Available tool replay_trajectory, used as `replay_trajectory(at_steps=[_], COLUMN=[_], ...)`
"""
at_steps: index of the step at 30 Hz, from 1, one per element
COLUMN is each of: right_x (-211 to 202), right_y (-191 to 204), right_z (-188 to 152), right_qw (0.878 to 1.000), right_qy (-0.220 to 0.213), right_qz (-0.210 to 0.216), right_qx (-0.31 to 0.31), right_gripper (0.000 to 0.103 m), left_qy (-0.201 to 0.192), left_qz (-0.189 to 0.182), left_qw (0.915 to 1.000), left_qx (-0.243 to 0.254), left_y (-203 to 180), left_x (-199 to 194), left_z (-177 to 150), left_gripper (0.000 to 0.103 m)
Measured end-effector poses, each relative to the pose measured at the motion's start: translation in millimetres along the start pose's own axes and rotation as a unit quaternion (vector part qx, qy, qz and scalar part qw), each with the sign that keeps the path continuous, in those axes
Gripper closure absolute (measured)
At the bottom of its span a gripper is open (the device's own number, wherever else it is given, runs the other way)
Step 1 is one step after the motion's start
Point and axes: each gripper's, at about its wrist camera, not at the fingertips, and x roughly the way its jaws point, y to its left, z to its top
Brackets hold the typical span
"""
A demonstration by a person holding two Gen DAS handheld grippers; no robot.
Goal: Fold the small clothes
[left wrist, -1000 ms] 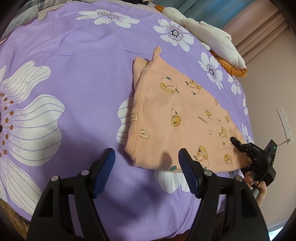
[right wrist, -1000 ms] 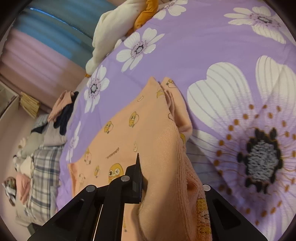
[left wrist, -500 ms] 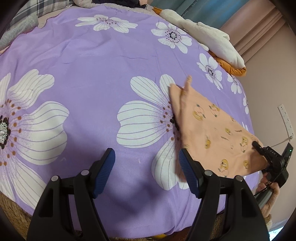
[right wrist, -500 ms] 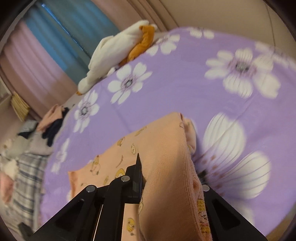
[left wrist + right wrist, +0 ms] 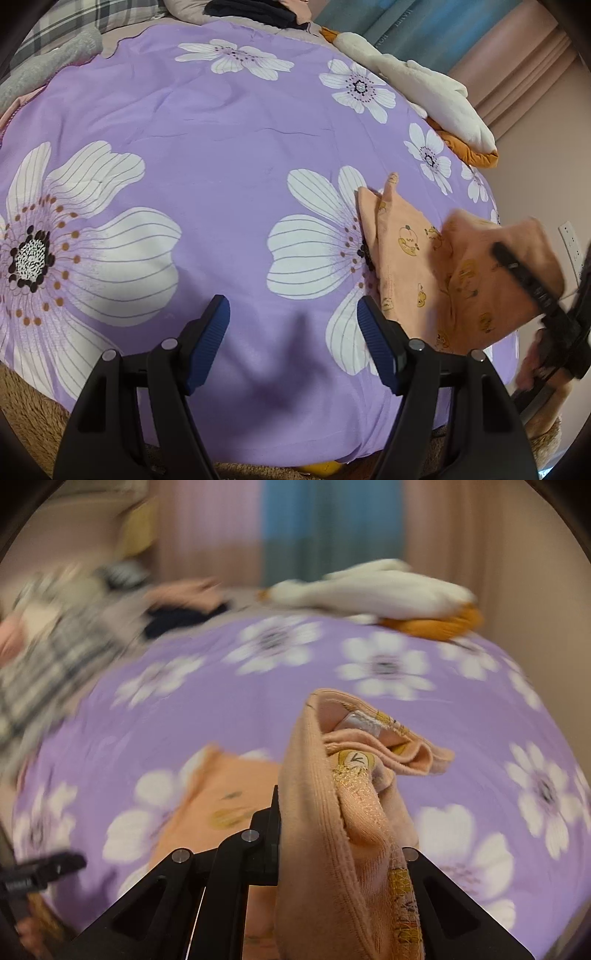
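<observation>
Left tongs (image 5: 293,332): wide apart, blue ribbed pads (image 5: 211,334) showing, nothing between them; they hang over the purple flowered bedspread (image 5: 221,155) near its close edge.

Right tongs (image 5: 332,834): clamped on a thick bunch of the peach garment (image 5: 317,849); the cloth fills the gap and hides the fingertips, so only the black arms and screws show. In the left wrist view the right tongs (image 5: 517,269) appear at the right edge as a blurred dark bar across the cloth, with a hand (image 5: 532,365) below, partly cut off by the frame.

Peach garment (image 5: 413,258): printed with small yellow cartoon figures. Its far end lies on the bedspread, over a big white flower (image 5: 314,251); the nearer, right-hand part is raised off the bed where the right tongs grip it. It sits to the right of the left tongs, just beside the right pad but not touching it as far as can be seen.

Containers: none in view to report on.

Plush toy (image 5: 424,88): white with orange, lying along the far right edge of the bed.

Clothes pile (image 5: 258,11): dark and pink pieces at the far end; plaid and grey cloth (image 5: 48,55) at the far left.

Curtains (image 5: 306,528): blue and pink behind the bed.

Hard to make out: the right wrist view is motion-blurred beyond the gripped cloth; the left tongs (image 5: 40,867) show there only as a dark smear at the lower left edge.
</observation>
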Motion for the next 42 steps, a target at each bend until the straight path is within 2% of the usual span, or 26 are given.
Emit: replay_trajectory(at_steps=[3, 6, 11, 16, 19, 21, 27, 30, 34, 36, 38, 40, 42], right_x=[32, 68, 70, 60, 41, 32, -2, -1, 9, 16, 23, 37, 55], right_y=[32, 53, 56, 44, 36, 34, 7, -18, -41, -44, -42, -33, -24], right_z=[-13, -33, -42, -44, -50, -54, -60, -57, -60, -59, -57, -53, -46], right_qw=[0.998, 0.993, 0.993, 0.989, 0.980, 0.976, 0.979, 0.984, 0.984, 0.982, 0.983, 0.985, 0.986], right_qy=[0.047, 0.101, 0.095, 0.108, 0.100, 0.095, 0.056, 0.043, 0.052, 0.058, 0.063, 0.072, 0.090], right_qz=[0.028, 0.020, 0.024, 0.100, 0.173, 0.196, 0.193, 0.161, 0.132, 0.135, 0.133, 0.128, 0.111], right_qx=[-0.042, -0.058, -0.071, -0.027, 0.006, 0.014, 0.036, 0.066, 0.110, 0.116, 0.109, 0.094, 0.082], right_gripper=[0.095, 0.095, 0.088, 0.063, 0.051, 0.040, 0.039, 0.039, 0.040, 0.052, 0.055, 0.055, 0.055], left_qy=[0.004, 0.006, 0.013, 0.019, 0.016, 0.011, 0.000, 0.004, 0.007, 0.012, 0.017, 0.030, 0.049], left_qz=[0.005, 0.007, 0.010, 0.009, 0.003, -0.005, -0.036, -0.059, -0.090, -0.101, -0.110, -0.105, -0.079], left_qw=[1.0000, 1.0000, 0.9999, 0.9997, 0.9998, 0.9998, 0.9986, 0.9965, 0.9913, 0.9884, 0.9855, 0.9841, 0.9854], left_qx=[-0.001, 0.001, 0.004, 0.011, 0.011, 0.014, 0.040, 0.059, 0.096, 0.113, 0.128, 0.140, 0.143], left_y=[2, 3, 2, -2, -4, -8, -29, -48, -75, -87, -98, -104, -104], left_x=[0, 0, 4, 7, 5, 2, -6, -5, -3, 2, 11, 22, 37], left_z=[-1, -2, -2, -4, -1, 1, 9, 12, 13, 13, 10, 7, 3], left_gripper=[0.032, 0.031, 0.031, 0.031, 0.031, 0.031, 0.029, 0.029, 0.029, 0.030, 0.033, 0.038, 0.040])
